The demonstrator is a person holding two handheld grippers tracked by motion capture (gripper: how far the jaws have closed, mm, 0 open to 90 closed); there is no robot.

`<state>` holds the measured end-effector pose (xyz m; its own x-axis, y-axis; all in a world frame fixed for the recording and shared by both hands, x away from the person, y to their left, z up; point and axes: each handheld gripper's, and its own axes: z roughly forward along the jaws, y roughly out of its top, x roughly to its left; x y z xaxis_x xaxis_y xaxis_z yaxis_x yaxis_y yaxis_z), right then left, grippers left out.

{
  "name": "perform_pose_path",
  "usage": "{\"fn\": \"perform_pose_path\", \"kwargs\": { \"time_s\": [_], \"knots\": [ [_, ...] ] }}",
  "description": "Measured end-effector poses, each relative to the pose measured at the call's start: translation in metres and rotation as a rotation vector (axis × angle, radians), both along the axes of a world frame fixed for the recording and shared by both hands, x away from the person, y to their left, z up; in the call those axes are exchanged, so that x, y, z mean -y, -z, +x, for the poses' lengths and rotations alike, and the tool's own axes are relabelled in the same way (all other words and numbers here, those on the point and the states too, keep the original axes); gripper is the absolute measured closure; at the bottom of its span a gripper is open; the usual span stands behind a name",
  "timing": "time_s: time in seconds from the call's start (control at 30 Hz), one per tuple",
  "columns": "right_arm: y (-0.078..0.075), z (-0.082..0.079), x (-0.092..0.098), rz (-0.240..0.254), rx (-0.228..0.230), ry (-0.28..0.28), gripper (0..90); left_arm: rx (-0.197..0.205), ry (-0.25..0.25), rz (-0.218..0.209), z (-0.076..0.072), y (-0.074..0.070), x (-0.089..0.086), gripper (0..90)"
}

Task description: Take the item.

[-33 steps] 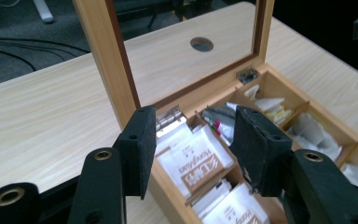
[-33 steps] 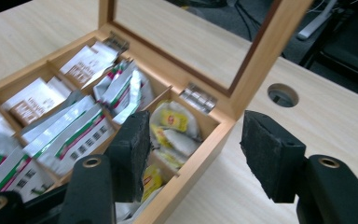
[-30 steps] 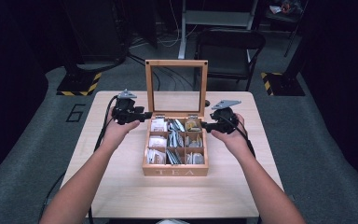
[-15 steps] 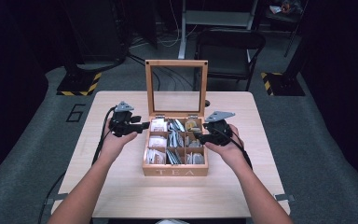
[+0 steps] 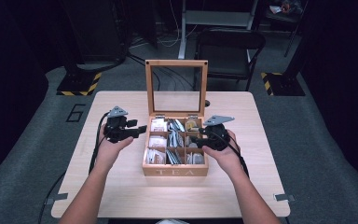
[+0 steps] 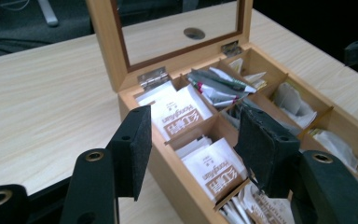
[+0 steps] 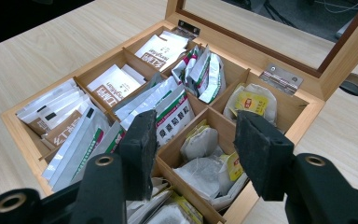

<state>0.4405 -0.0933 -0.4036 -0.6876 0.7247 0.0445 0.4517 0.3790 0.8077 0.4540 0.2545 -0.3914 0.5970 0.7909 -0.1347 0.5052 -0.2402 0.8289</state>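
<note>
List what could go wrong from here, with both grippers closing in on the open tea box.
1. The right gripper has its fingers open over the tea box's middle right compartment, where loose tea bags overlap; a grab may lift several at once.
2. The left gripper straddles the box's near wall and could shove the box.
3. The glass lid stands upright; a nudge could drop it onto the grippers.

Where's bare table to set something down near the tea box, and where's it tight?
Free: the table left of the tea box, beyond the left gripper; the strip between box front and near edge; the right side past the right gripper. Crowded: the box's compartments, packed with tea bags, and both box sides where the grippers sit.
</note>
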Motion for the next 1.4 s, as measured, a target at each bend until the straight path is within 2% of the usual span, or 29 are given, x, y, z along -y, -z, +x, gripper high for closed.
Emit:
{"fn": "perform_pose_path", "kwargs": {
  "time_s": [0.07,0.27,0.4,0.53,0.67,0.8,0.97,1.2,1.4],
  "knots": [
    [-0.001,-0.002,-0.001,-0.013,0.011,0.0,49.0,-0.003,0.001,-0.019,-0.002,-0.001,-0.002,44.9],
    [0.002,-0.01,-0.006,-0.019,0.016,-0.018,50.3,-0.018,-0.005,-0.018,-0.004,0.003,-0.006,43.3],
    [0.009,-0.016,-0.017,-0.044,0.01,-0.041,49.7,-0.006,-0.008,0.005,-0.005,0.008,-0.008,42.9],
    [0.013,-0.02,-0.027,-0.043,0.001,-0.062,49.4,-0.004,-0.018,0.0,-0.006,0.01,-0.01,42.9],
    [0.017,-0.023,-0.033,-0.022,-0.024,-0.076,50.2,-0.011,-0.026,-0.004,-0.007,0.013,-0.011,42.4],
    [0.023,-0.026,-0.038,-0.031,-0.019,-0.1,53.9,-0.007,-0.025,-0.001,-0.008,0.013,-0.011,42.1],
    [0.032,-0.029,-0.042,-0.028,-0.015,-0.103,57.5,-0.005,-0.032,0.016,-0.008,0.014,-0.012,41.8],
    [0.033,-0.033,-0.049,-0.018,-0.025,-0.119,59.6,-0.011,-0.023,0.037,-0.008,0.017,-0.01,41.8],
    [0.039,-0.033,-0.052,-0.052,-0.044,-0.142,71.1,-0.007,-0.026,0.035,-0.008,0.017,-0.011,41.8]
  ]
}}
